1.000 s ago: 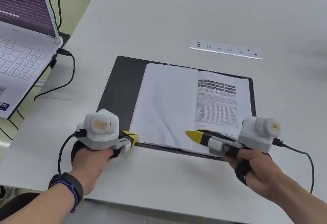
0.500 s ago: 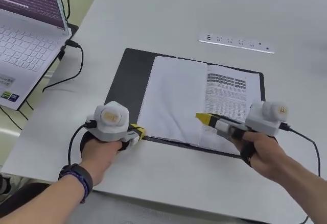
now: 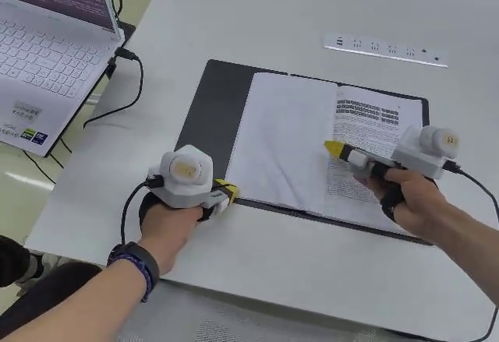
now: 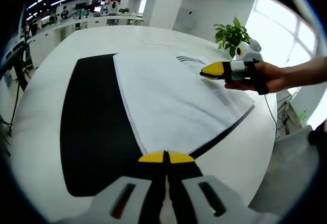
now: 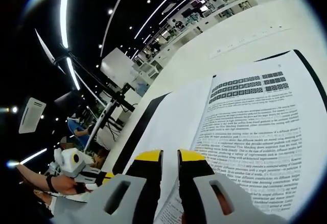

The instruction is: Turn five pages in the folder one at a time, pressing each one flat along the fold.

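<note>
1. Head view: the folder [image 3: 207, 116] is lying open on the white table [image 3: 257, 15], pages facing up. The left gripper [image 3: 224, 194] is sitting at its 7 o'clock corner. The right gripper [image 3: 334, 149] is reaching over the printed page [image 3: 366, 135], with the person's hand covering that page's 5 o'clock edge. A laptop [image 3: 47, 38] and its cable [image 3: 129, 85] are lying at 10 o'clock, and a power strip [image 3: 386, 49] at 1 o'clock.
2. Left gripper view: its jaws are meeting tip to tip, gripping nothing, at the black cover's near edge. A plant [image 4: 232, 32] is standing at 1 o'clock.
3. Right gripper view: its jaws are sitting narrowly parted, gripping nothing, above the printed text. The left gripper is showing at 8 o'clock.
</note>
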